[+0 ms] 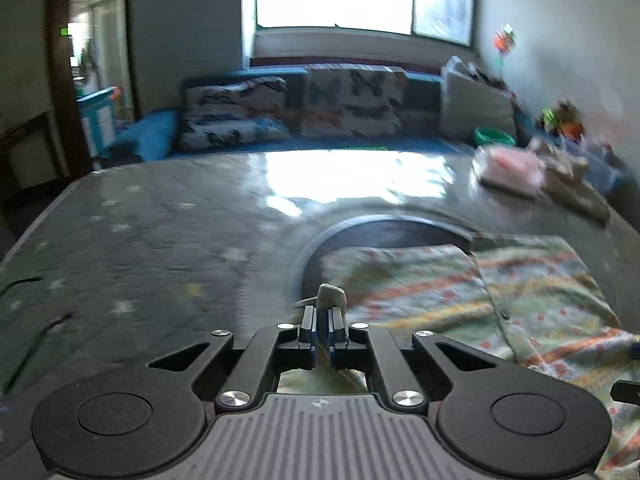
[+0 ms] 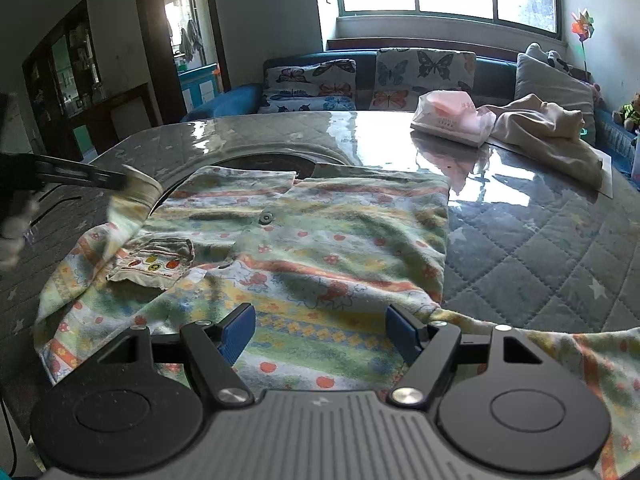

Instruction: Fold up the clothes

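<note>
One patterned shirt [image 2: 320, 240] lies flat on the quilted surface [image 2: 540, 248], its right edge beside bare quilt. Left hand-held gripper [image 1: 323, 320] pinches its sleeve cuff [image 1: 331, 295] — right hand-held gripper [image 2: 320, 332] spread, w/ nothing between.

The garment [image 2: 304, 248] lies spread on the surface [image 2: 540, 248], partly over a round inset [image 2: 272, 162]. The left hand-held gripper [image 1: 323, 322] pinches its left sleeve cuff [image 2: 138, 190]; the right hand-held gripper [image 2: 320, 334] sits over its near hem. Behind and right lie a tissue pack [image 2: 448, 120] and, touching it, a crumpled cloth [image 2: 548, 132]. A sofa [image 2: 240, 100] with 2 cushions [image 2: 420, 76] stands behind the surface.
</note>
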